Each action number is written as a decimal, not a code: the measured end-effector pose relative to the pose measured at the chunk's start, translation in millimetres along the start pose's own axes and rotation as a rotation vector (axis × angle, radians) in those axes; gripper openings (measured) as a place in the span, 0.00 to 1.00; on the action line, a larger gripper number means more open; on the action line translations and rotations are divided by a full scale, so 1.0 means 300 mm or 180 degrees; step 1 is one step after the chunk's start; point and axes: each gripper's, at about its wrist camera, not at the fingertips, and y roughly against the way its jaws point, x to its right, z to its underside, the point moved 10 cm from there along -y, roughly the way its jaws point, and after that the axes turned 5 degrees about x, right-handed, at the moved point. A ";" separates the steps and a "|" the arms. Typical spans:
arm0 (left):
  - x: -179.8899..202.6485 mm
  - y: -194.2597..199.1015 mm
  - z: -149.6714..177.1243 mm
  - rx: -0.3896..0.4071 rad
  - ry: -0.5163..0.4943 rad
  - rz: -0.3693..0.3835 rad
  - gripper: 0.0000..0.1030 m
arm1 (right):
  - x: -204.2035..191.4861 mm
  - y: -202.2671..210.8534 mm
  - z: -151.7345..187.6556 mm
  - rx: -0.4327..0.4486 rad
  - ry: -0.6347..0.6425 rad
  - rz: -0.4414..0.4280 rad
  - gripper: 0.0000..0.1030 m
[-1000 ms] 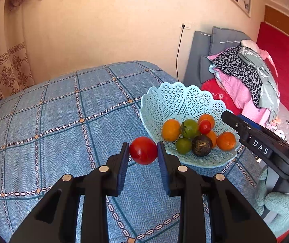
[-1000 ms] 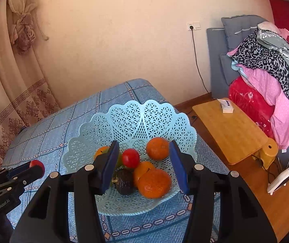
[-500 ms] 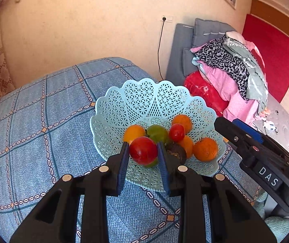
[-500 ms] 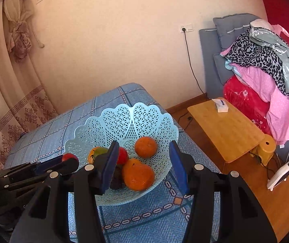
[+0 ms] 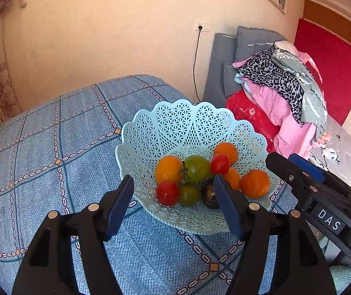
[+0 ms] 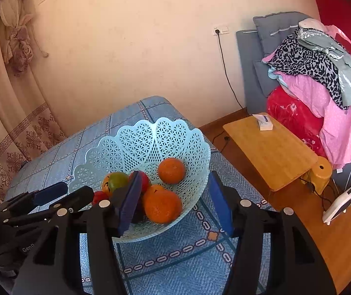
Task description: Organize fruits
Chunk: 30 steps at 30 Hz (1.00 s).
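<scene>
A light blue lattice basket (image 5: pixel 187 120) stands on the blue patterned bed and holds several fruits: oranges, green tomatoes, a dark avocado and two red tomatoes. The red tomato (image 5: pixel 167 193) lies at the basket's near edge, also seen in the right wrist view (image 6: pixel 99 196). My left gripper (image 5: pixel 173 204) is open and empty just above and in front of it. My right gripper (image 6: pixel 173 200) is open and empty at the basket's (image 6: pixel 148 142) right side, over a large orange (image 6: pixel 162 206). It shows in the left wrist view (image 5: pixel 296 172).
The blue checked bedcover (image 5: pixel 52 147) stretches left of the basket. A low wooden table (image 6: pixel 271 150) with a small box stands right of the bed. A pile of clothes (image 6: pixel 318 73) on a grey chair lies beyond it. A white device (image 6: pixel 342 201) stands on the floor.
My left gripper carried the red tomato to the basket and opened; the tomato now lies in the basket. The right gripper drew back a little and stayed open.
</scene>
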 end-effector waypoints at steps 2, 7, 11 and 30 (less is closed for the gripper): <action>-0.009 0.011 -0.005 0.0024 -0.0030 -0.0066 0.70 | 0.000 0.006 0.002 0.0000 0.0025 0.0042 0.64; -0.052 0.051 -0.022 0.0126 -0.0026 -0.0242 0.81 | -0.007 0.023 0.009 -0.0002 0.0092 0.0172 0.73; -0.092 0.086 -0.036 0.0225 -0.0042 -0.0432 0.89 | -0.014 0.045 0.007 0.0021 0.0136 0.0255 0.80; -0.148 0.177 -0.054 0.0425 -0.0350 -0.0863 0.95 | -0.047 0.142 0.019 0.0123 0.0474 0.0684 0.97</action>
